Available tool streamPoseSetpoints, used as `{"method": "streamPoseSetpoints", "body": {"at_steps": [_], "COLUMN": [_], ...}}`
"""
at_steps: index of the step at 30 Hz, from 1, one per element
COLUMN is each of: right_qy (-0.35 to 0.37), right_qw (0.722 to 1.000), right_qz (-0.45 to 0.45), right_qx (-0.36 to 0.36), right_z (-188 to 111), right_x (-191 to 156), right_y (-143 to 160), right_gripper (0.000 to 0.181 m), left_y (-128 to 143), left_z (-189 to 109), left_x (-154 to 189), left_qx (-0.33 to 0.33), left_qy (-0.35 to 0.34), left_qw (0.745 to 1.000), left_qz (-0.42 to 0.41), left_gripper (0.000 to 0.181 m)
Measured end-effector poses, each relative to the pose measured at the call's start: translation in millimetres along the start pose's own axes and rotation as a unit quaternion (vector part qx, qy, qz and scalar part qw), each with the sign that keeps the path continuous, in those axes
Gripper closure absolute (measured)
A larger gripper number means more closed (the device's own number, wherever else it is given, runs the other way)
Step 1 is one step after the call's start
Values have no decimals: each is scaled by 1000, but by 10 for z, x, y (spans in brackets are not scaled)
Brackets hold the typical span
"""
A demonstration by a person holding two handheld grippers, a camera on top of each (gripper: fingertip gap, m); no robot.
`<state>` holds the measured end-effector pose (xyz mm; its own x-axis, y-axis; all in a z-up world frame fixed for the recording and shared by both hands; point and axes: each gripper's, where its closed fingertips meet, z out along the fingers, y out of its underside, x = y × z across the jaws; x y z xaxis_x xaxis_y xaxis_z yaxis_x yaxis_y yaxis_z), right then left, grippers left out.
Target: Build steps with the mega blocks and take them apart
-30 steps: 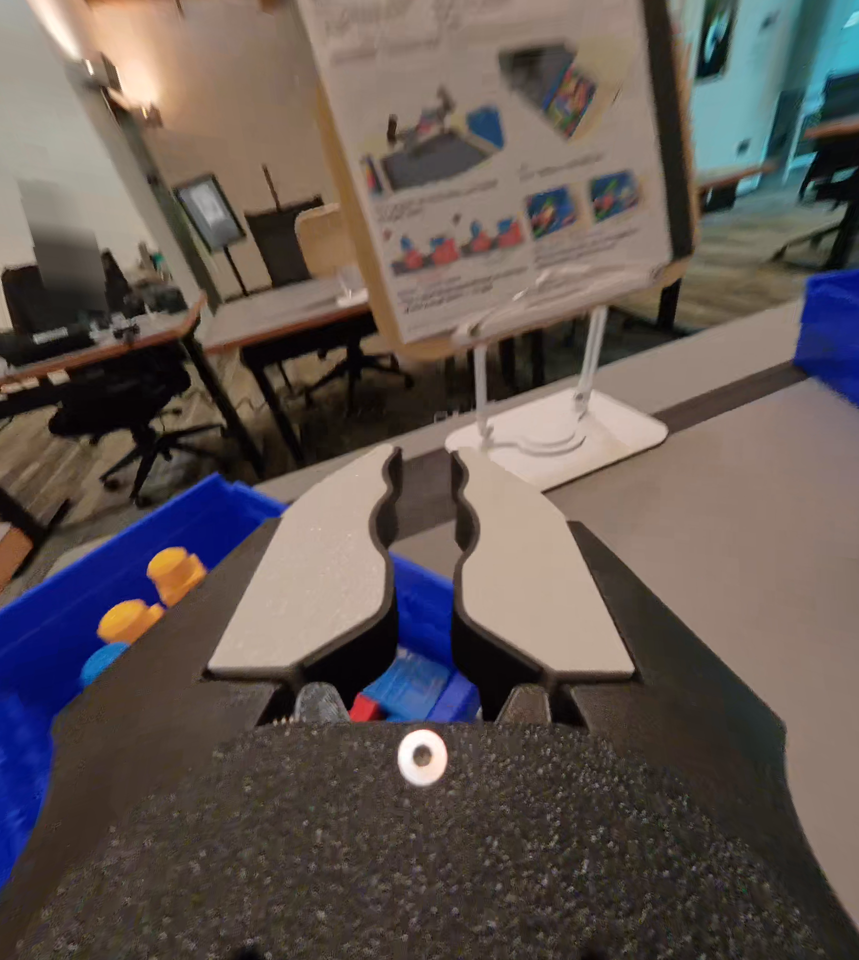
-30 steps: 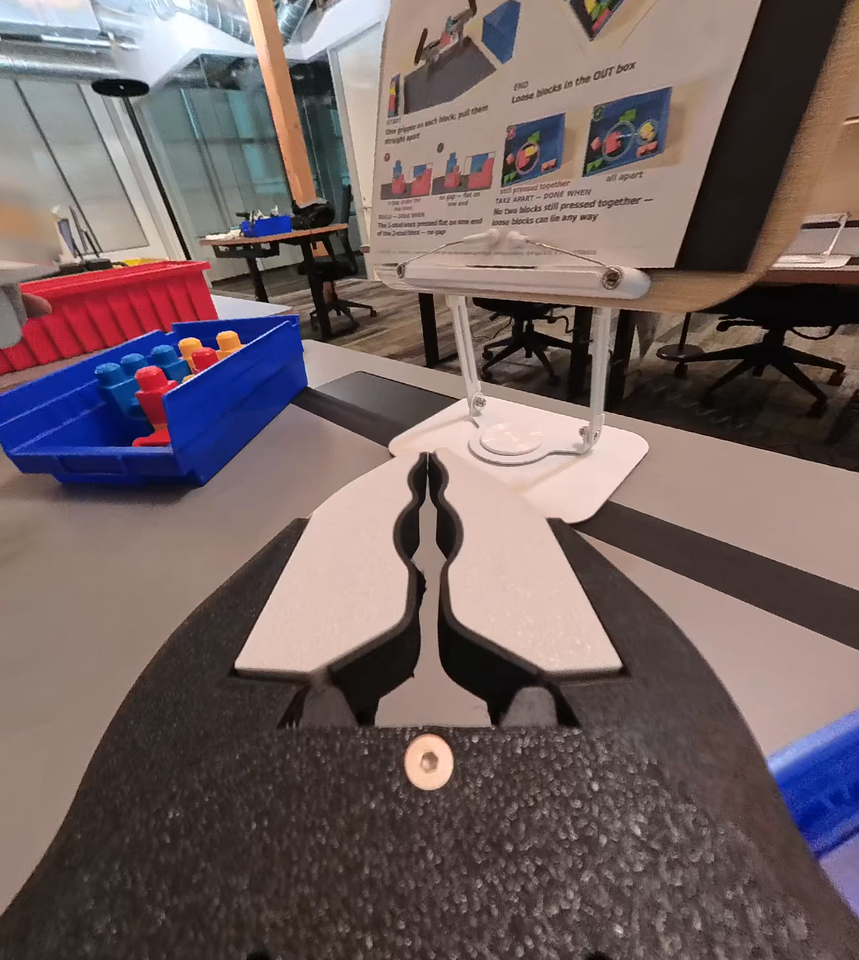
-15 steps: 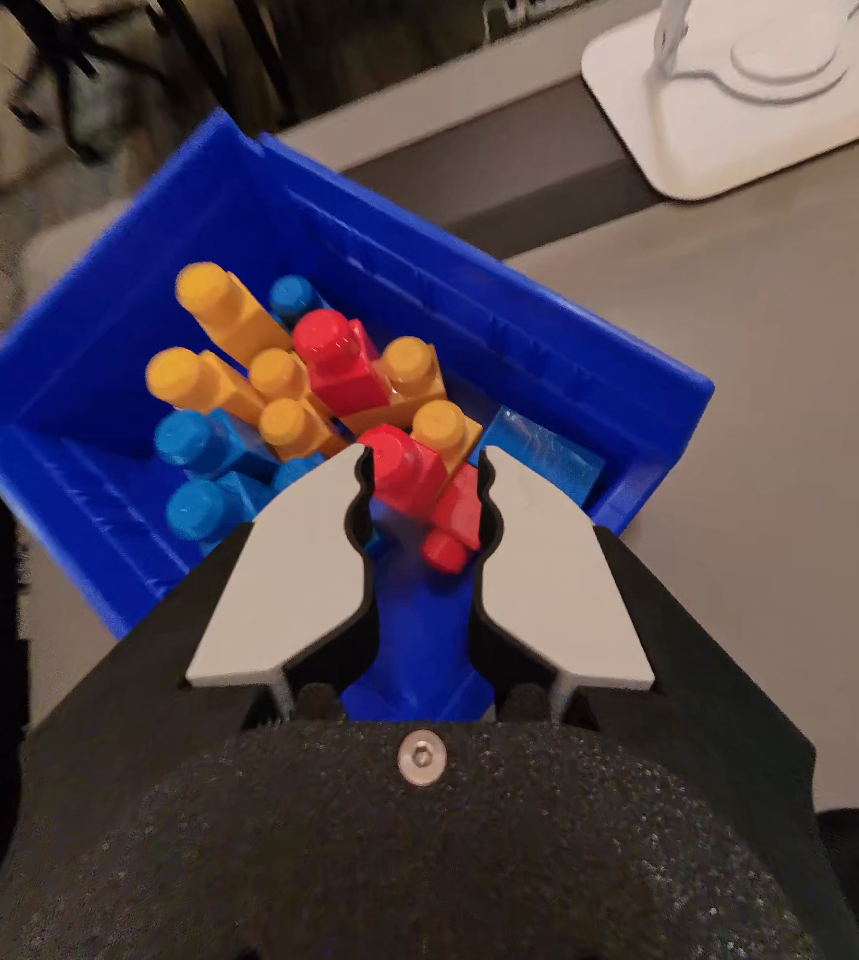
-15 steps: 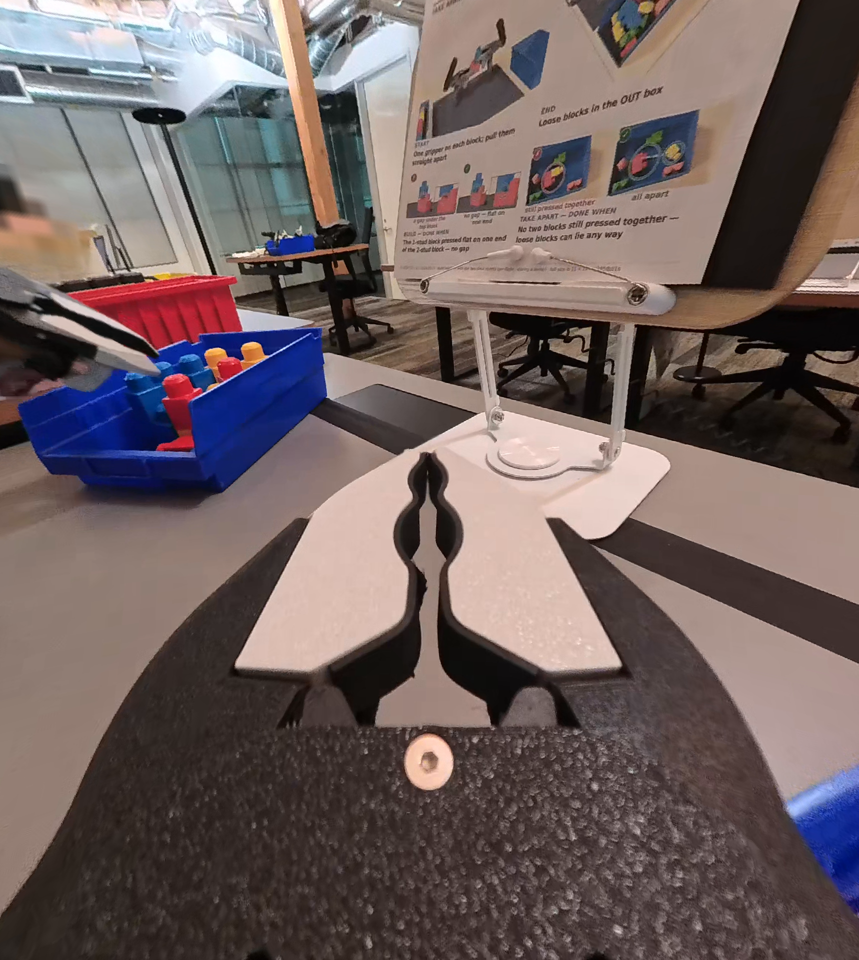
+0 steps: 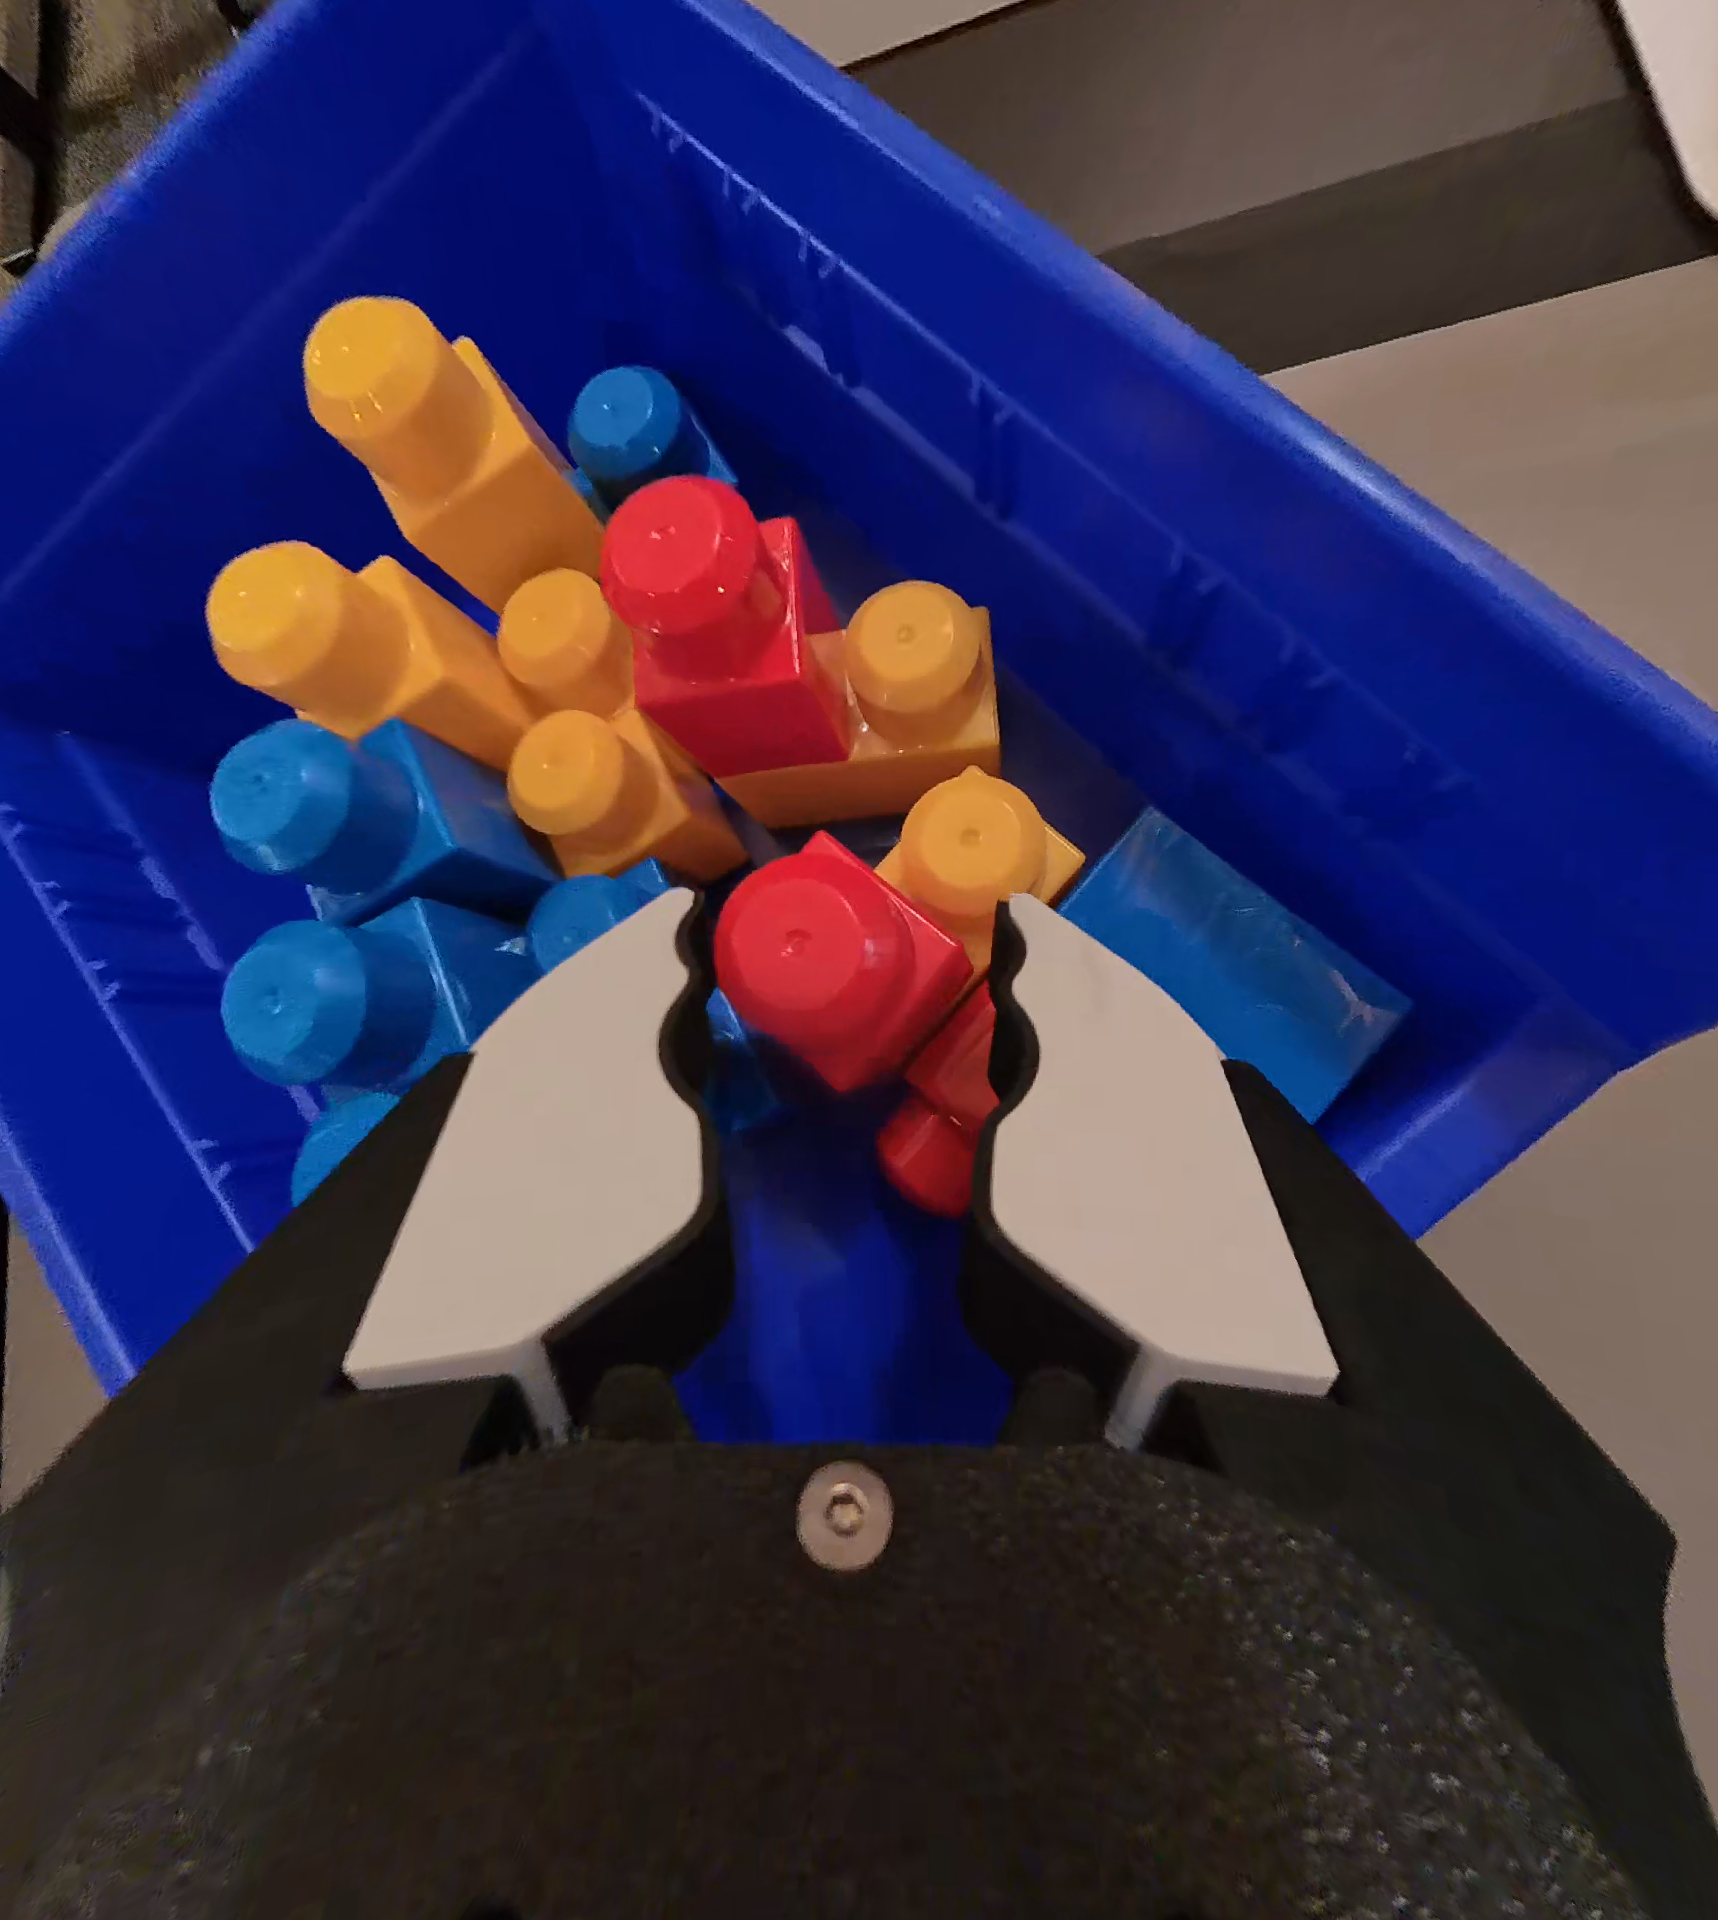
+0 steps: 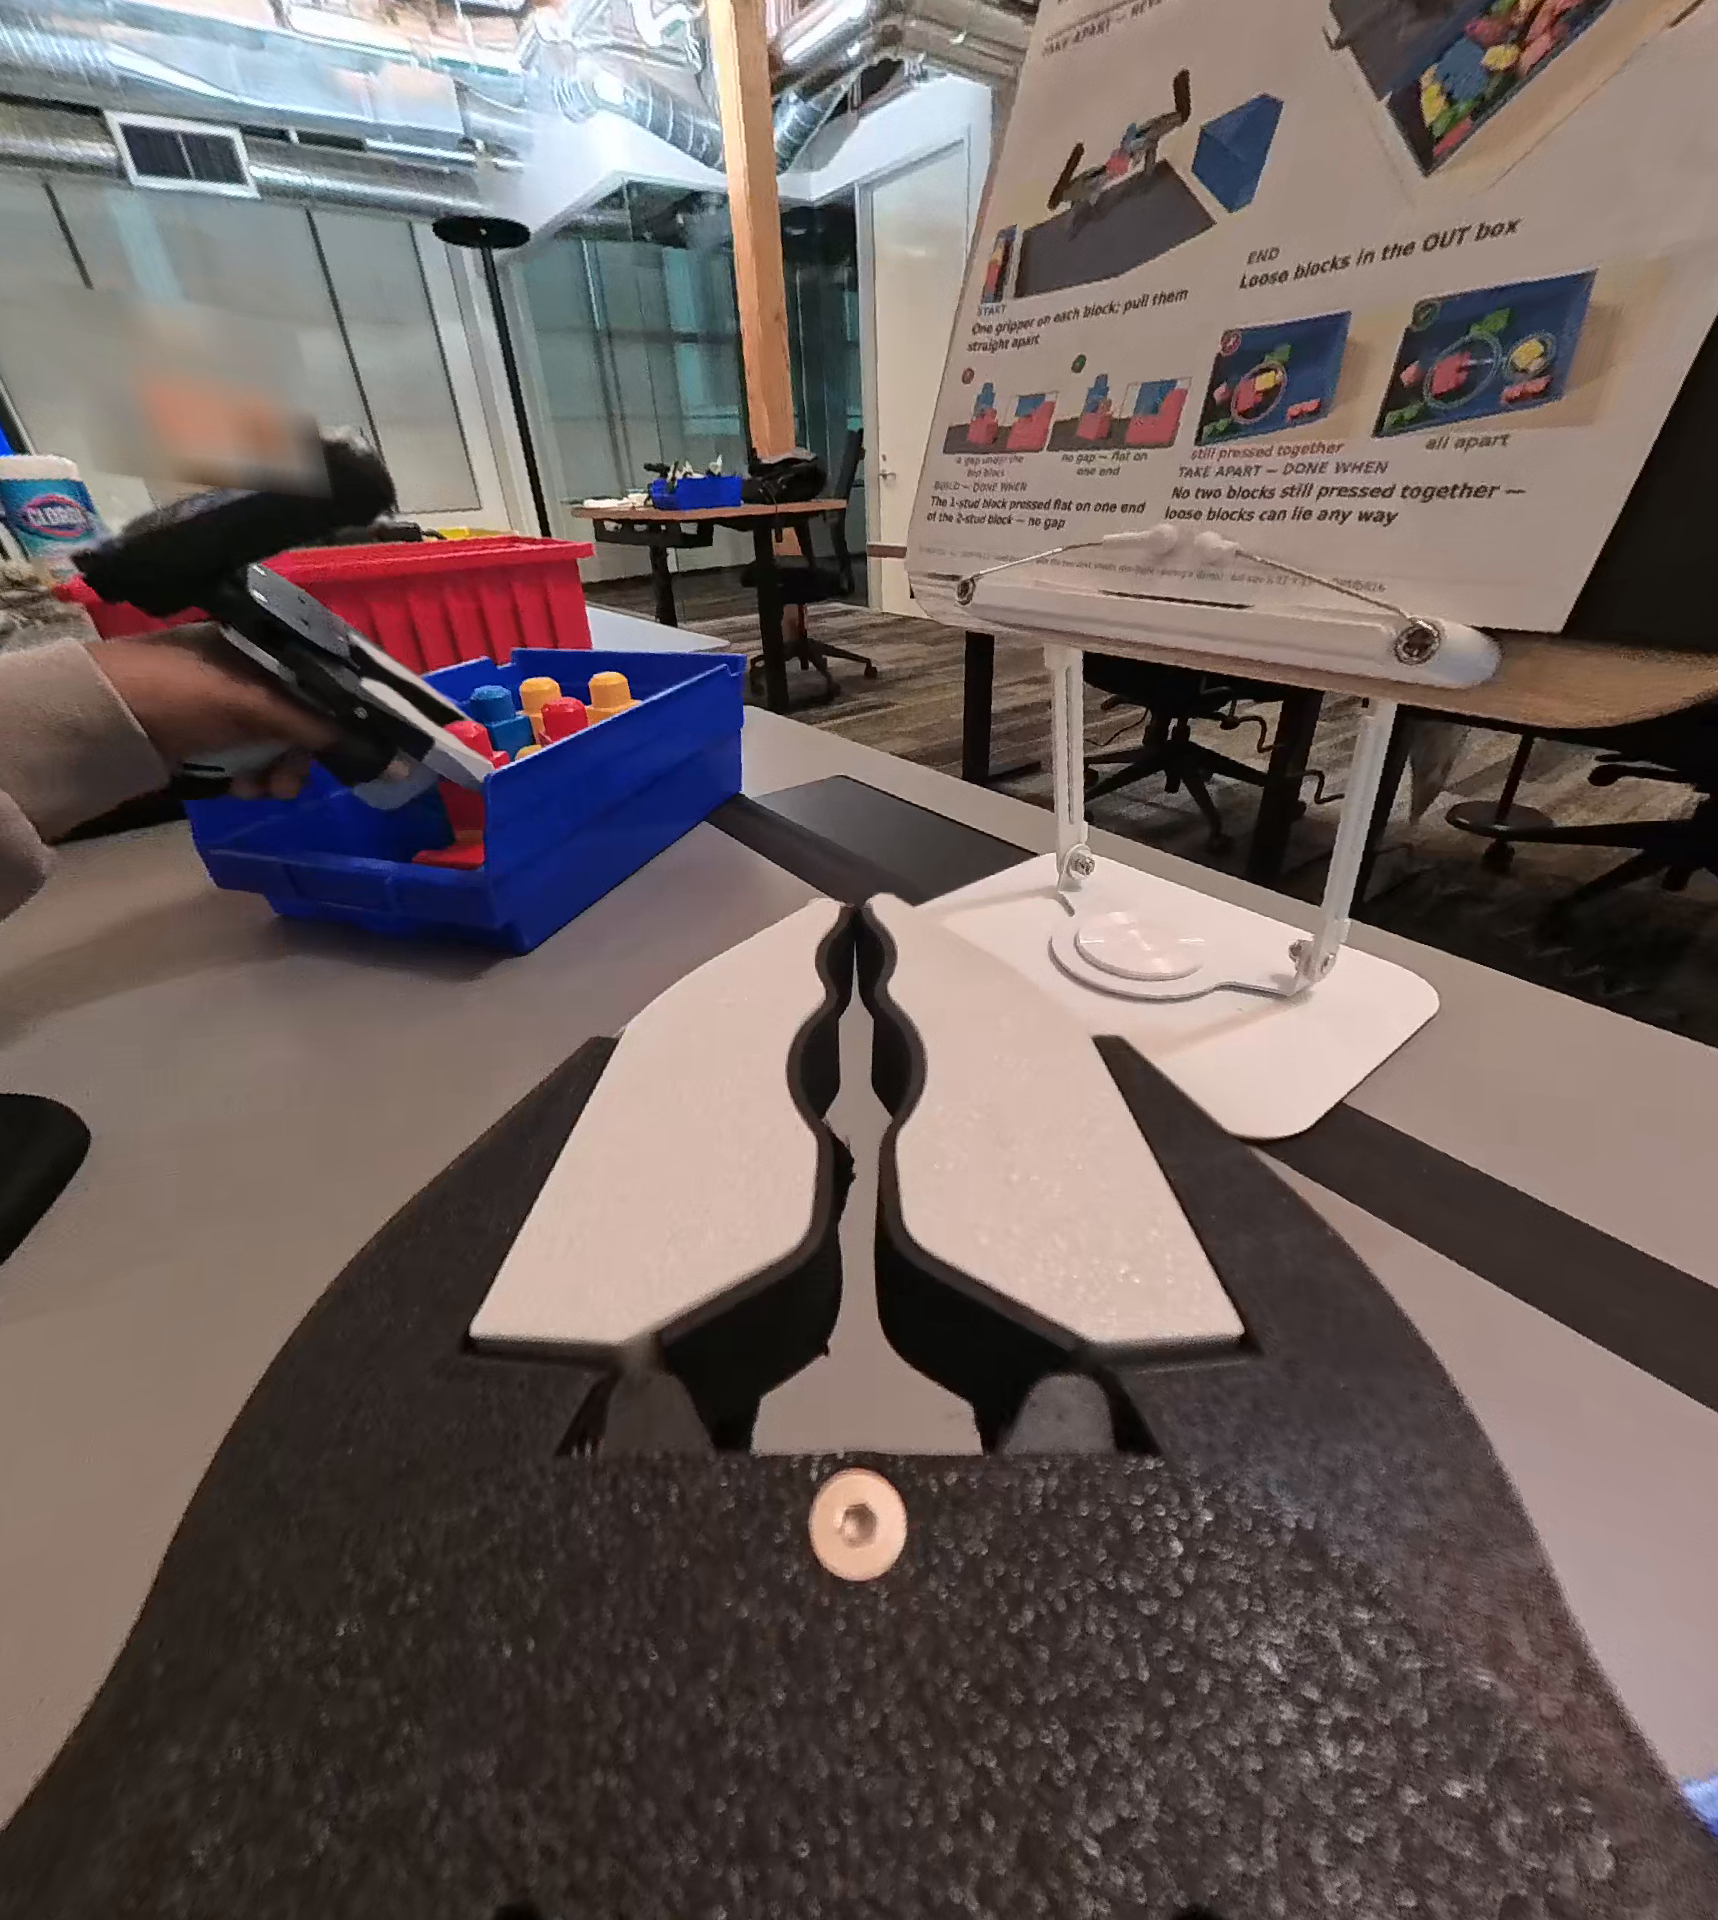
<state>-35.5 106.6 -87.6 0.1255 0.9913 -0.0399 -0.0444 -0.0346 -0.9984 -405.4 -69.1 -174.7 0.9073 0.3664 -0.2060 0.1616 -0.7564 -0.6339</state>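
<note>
Since a second ago, the left hand-held gripper [image 5: 847, 914] has swung from level over the tabletop [image 6: 211, 1039] to pointing down into the blue bin [image 5: 938, 343], and its fingers have spread wider. Its jaws now stand released on either side of a red mega block [image 5: 834, 961], the right finger just beside the block, though I cannot tell whether it touches. Yellow mega blocks [image 5: 439, 457] crowd the bin toward 11 o'clock and blue mega blocks [image 5: 335, 800] toward 9 o'clock, with a second red block [image 5: 720, 634] at 12 o'clock on a yellow one. From the right wrist view, the bin sits on the tabletop at 10 o'clock, a person's hand [image 6: 200, 707] holding the left gripper over it. The right hand-held gripper [image 6: 855, 920] hovers above the tabletop, clenched and empty, pointing toward the white stand [image 6: 1198, 997] bearing an instruction sheet [image 6: 1302, 260].
</note>
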Motion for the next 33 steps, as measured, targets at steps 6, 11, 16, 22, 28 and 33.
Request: {"method": "streamPoseSetpoints", "body": {"at_steps": [6, 11, 16, 22, 28, 33], "right_qy": [-3, -5, -6, -70, -124, -162], "right_qw": [1000, 1000, 1000, 997, 992, 978], "right_qz": [4, 0, 0, 21, 0, -62], "right_qx": [3, 0, 1, 13, 0, -112], "right_z": [8, 19, 20, 35, 54, 115], "right_x": [-18, -41, -45, -258, -553, -829], "right_y": [-12, -5, -8, -63, -121, 186], "right_gripper": [181, 181, 181, 181, 156, 112], "left_y": [-11, -63, -312, -784, -766, -453], "left_z": [25, -54, -480, -1329, -1527, -1208], "left_x": [-16, -46, -53, 559, 1855, 2845], "left_qx": [4, 27, 101, 224, 249, 212], "left_qy": [-18, -38, -66, -14, 136, 255], "left_qw": [1000, 999, 992, 971, 946, 927], "left_qz": [6, 9, 24, 81, 159, 174], "left_gripper": [137, 137, 138, 138, 138, 138]}}
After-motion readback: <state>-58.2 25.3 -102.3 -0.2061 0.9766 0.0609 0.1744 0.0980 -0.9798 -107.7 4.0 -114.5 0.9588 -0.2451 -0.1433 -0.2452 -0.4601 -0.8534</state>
